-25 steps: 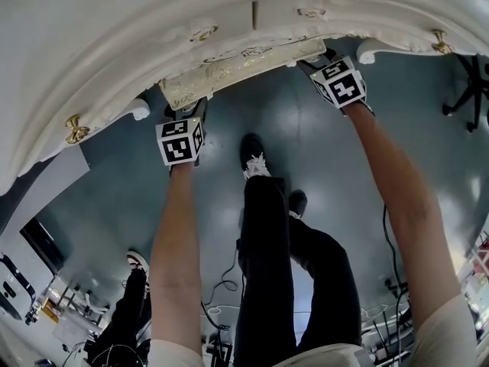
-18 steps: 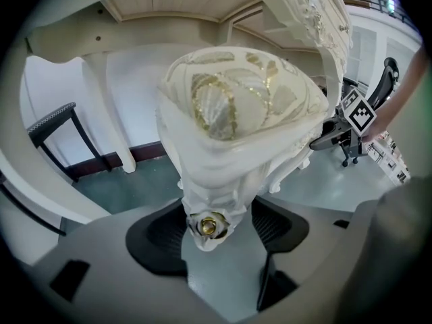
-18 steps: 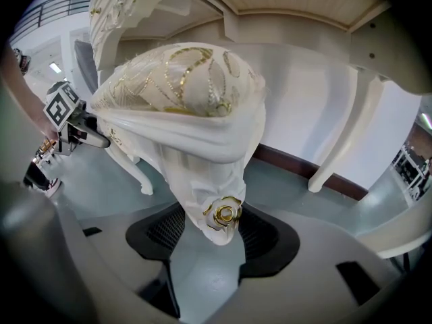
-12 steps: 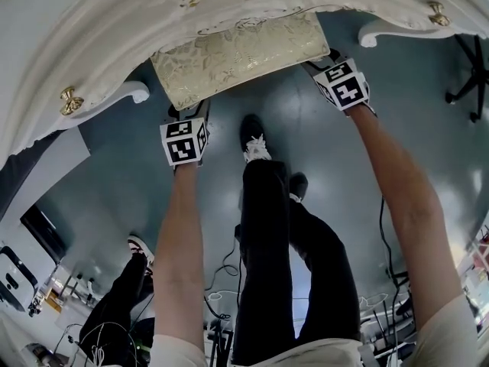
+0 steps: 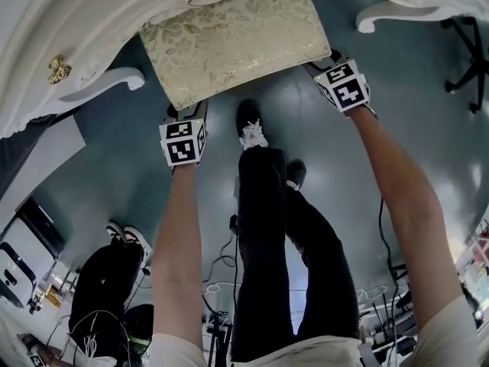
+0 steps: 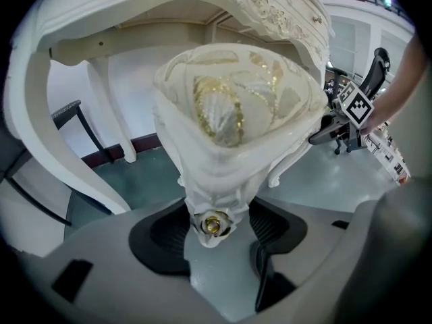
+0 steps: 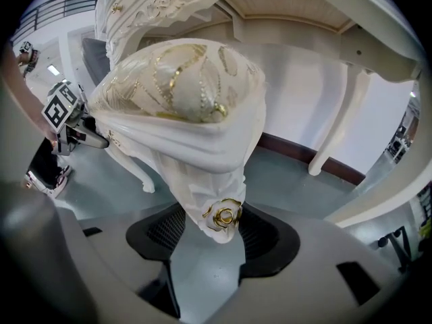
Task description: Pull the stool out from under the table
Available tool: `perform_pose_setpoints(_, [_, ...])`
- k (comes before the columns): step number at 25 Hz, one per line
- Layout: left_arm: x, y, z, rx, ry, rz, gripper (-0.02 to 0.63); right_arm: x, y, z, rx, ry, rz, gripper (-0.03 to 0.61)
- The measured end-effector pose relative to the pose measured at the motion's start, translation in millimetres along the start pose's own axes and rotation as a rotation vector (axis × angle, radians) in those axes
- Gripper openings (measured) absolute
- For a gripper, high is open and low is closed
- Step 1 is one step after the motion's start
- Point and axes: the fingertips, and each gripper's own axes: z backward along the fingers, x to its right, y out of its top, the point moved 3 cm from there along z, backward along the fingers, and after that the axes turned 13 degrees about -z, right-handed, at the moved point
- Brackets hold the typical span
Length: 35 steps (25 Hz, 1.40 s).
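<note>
Big white ornate table [image 5: 92, 6] sits ahead of and above both grippers. Cream-white carved wooden stool with gold-patterned fabric cushion [image 5: 237, 40] spans the gap between them. Most of the cushion is out in the open, far edge at the table's front rail, so judged well along but not fully clear

Left gripper [image 6: 217, 238] is clamped on the stool's near-left corner; its jaws have just been closing, with the carved gold rosette between the pads. Right gripper [image 7: 212, 240] is clamped the same way on the near-right corner rosette

Risks, biggest first:
- uneven pull from the two grippers would swing the stool; its far legs could knock the table's curled white legs [image 5: 114, 79], one just outside the left gripper, the other ahead of the right gripper
- both grips sit on small rounded painted corners; a pad sliding off one would jerk the stool sideways
- person's black shoe [image 5: 250, 125] stands between the grippers, just behind the stool's near edge; more pull without a step back likely bumps it
- loose cables [image 5: 225, 270] on the dark glossy floor [image 5: 321, 151], well behind the grippers, trip hazard when stepping back

Containers: none open. Gold knob [image 5: 57, 69] on the table front, outside the left gripper, suggests a drawer, shut, contents not visible. Nothing lies on the cushion
</note>
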Motion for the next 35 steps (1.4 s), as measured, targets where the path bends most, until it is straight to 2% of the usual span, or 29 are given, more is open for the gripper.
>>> perform_pose_setpoints(17, [61.8,-42.7,33.5,-0.046,-0.021,-0.010,0.285,-20.7,-78.0,38.1,-0.048,-0.019,-0.036,0.275])
perform_pose_setpoints(26, [96.2,-90.8,67.8,-0.064,-0.034,-0.014,0.284,-56.1,-132.4,60.4,-0.072,-0.016,-0.035,0.275])
perform_pose_setpoints(35, [102.8,-99.2,82.7,-0.062,-0.052,-0.039,0.284,-69.4,-148.8,76.3,-0.079,-0.028,-0.056,0.275])
